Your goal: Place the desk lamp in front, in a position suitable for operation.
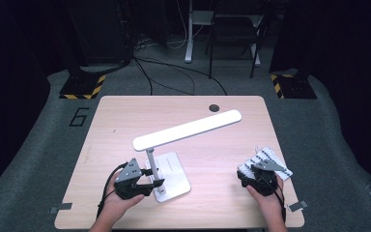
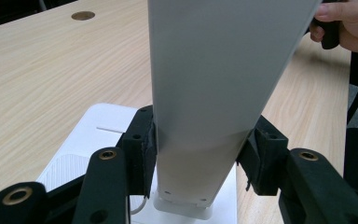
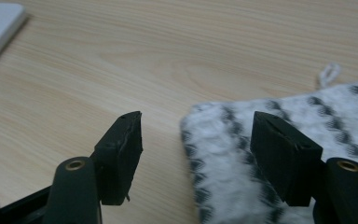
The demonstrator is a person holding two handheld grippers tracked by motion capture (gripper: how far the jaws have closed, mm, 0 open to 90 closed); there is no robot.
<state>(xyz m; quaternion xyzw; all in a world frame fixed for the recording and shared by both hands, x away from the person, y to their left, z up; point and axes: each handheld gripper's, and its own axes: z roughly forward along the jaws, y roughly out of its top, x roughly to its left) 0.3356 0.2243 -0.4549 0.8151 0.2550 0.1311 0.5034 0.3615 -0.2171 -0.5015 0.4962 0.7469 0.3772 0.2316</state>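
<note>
A white desk lamp stands on the wooden table (image 1: 121, 116), its square base (image 1: 176, 176) near the front left and its long head bar (image 1: 188, 129) slanting up to the right. My left gripper (image 1: 153, 177) is shut on the lamp's upright stem (image 2: 205, 93), with both pads pressed against its sides just above the base (image 2: 98, 135). A white cloth with dark stripes (image 1: 268, 157) lies at the table's right edge. My right gripper (image 3: 196, 135) is open and low over the cloth's near corner (image 3: 223, 140), its left pad above bare wood and its right pad above the cloth.
A round cable hole (image 1: 214, 108) sits near the table's far edge. The person's right hand (image 2: 345, 25) is seen beyond the lamp in the left gripper view. Behind the table, cables (image 1: 174, 72) run across the floor and a metal stand (image 1: 189, 34) stands there.
</note>
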